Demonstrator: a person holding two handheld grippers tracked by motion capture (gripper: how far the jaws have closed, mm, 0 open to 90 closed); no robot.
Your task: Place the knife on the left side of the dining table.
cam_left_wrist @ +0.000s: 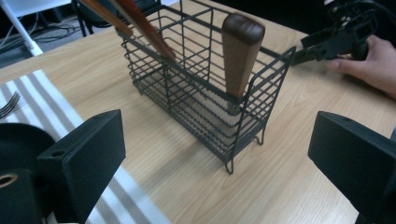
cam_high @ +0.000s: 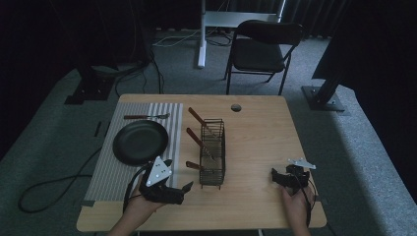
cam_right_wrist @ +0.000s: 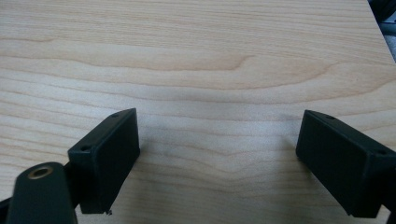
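Left gripper view: basket (cam_left_wrist: 201,88) beyond spread fingers (cam_left_wrist: 81,163).

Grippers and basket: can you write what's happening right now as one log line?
left gripper: jaws open, empty, facing wire basket | right gripper: jaws open, empty, over bare table | basket: three wooden-handled utensils inside

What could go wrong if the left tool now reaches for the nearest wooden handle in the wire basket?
1. The wire basket looks light and stands on thin feet; pulling the slanted nearest handle sideways might tip or drag it.
2. The left tool, open wide, could catch the basket's rim wires rather than the handle.
3. The black plate lies close beside that hand on the striped mat; a swing of the wrist may bump it.
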